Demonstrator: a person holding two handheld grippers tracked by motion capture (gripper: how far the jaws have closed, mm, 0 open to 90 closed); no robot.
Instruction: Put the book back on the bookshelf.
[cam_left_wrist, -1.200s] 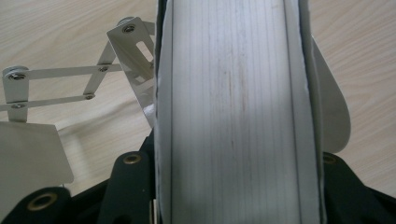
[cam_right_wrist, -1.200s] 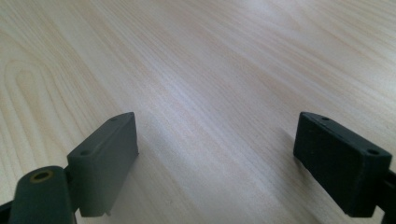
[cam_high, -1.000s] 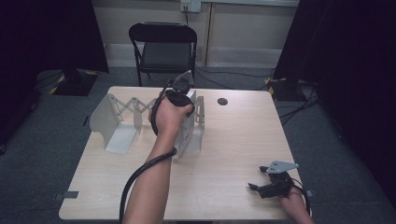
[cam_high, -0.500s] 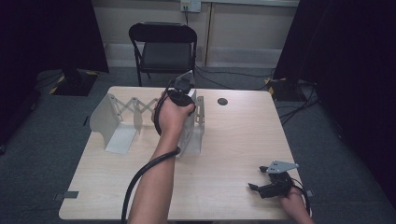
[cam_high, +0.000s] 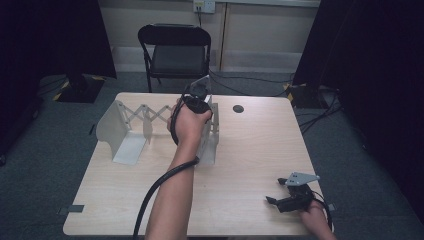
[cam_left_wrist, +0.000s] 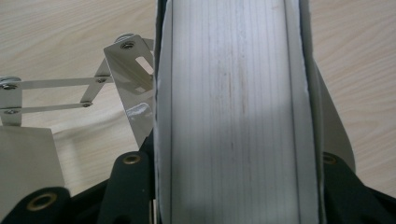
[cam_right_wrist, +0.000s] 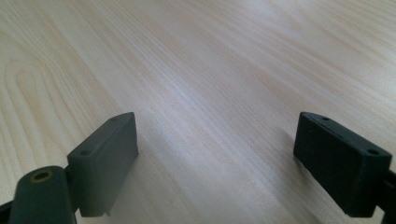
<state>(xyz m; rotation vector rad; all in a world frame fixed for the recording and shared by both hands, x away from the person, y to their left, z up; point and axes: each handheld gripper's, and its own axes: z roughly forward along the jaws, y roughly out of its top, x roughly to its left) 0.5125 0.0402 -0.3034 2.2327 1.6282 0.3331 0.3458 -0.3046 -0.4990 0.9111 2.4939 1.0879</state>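
Observation:
An expanding metal rack (cam_high: 120, 135) stands on the table's far left half, with scissor links (cam_high: 150, 114) joining its two end plates. My left gripper (cam_high: 200, 97) points down over the rack's right end plate (cam_high: 209, 145), shut on a thick white book-like block. In the left gripper view that block (cam_left_wrist: 233, 107) shows a lined edge between the two black jaws of the left gripper (cam_left_wrist: 233, 186), with the links (cam_left_wrist: 51, 95) beside it. My right gripper (cam_high: 276, 191) rests near the table's front right corner. It stands open in the right gripper view (cam_right_wrist: 217, 163), nothing between its pads.
A black folding chair (cam_high: 175, 50) stands beyond the table's far edge. A small dark disc (cam_high: 238, 108) lies on the wooden table (cam_high: 250, 150) at the back right. Cables run over the floor at the right. The left gripper's cable trails toward the front edge.
My left hand has edged slightly away and to the right over the rack's right end, still holding the white block. The right gripper has not moved.

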